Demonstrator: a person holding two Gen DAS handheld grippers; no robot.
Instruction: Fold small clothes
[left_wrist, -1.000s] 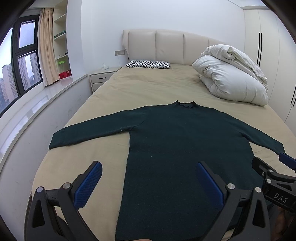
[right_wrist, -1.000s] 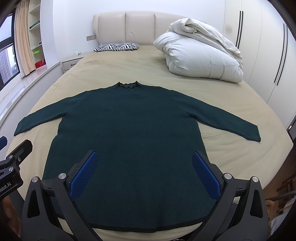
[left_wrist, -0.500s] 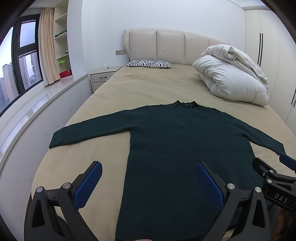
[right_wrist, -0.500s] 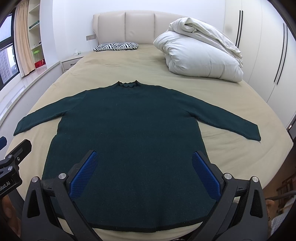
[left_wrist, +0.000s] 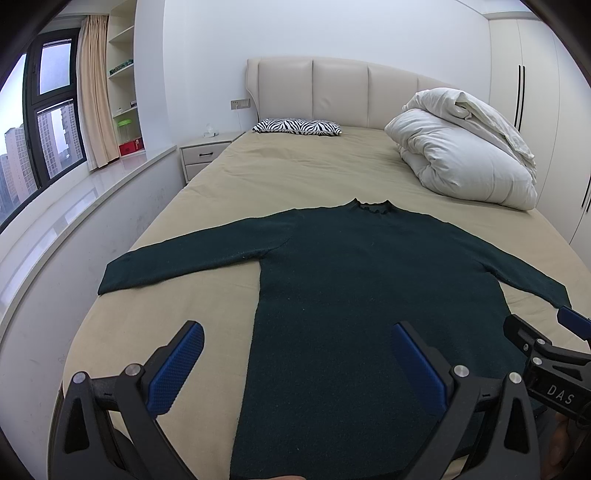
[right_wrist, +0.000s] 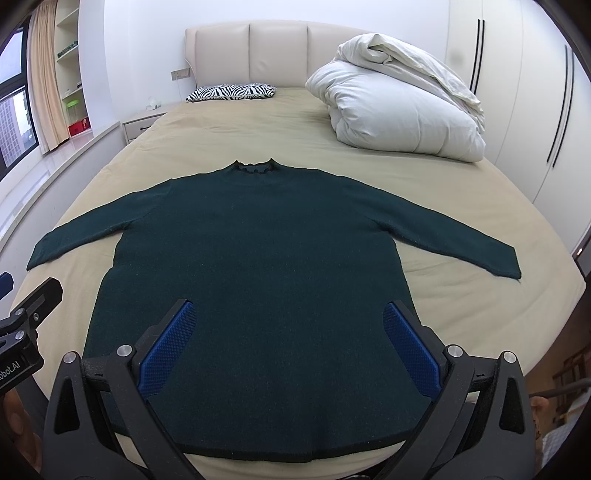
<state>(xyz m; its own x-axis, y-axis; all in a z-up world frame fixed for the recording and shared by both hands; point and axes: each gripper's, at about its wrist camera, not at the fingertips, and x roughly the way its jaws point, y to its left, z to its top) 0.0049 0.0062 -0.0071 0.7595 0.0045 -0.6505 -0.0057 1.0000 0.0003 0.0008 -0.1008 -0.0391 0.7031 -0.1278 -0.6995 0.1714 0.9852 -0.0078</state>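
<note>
The dark green sweater (right_wrist: 258, 277) lies flat and face-up on the bed (right_wrist: 369, 162), collar toward the headboard, hem at the near edge, both sleeves spread outward. No fold has been made yet.

Your left claw (left_wrist: 295, 363) is released, jaws spread wide, hovering above the hem region near the garment's left side seam. Your right claw (right_wrist: 288, 349) is likewise released and empty, hovering over the lower body of the sweater.

Handling characteristics (judged from appearance): the knit looks soft, limp and moderately thick. Expect it to drape and sag when lifted, and to drag on the bed sheet rather than slide cleanly. It is not fragile.

Recommended hold points:
1. Left sleeve (left_wrist: 184, 258): pinch at the cuff or just inside it, taking both layers.
2. Right sleeve (right_wrist: 461, 236): same procedure.
3. Hem corners: grip at the side seams for the final lengthwise fold.

Caution: a shallow pinch may take the top layer only, leaving the lower layer behind and creasing the fold.
</note>
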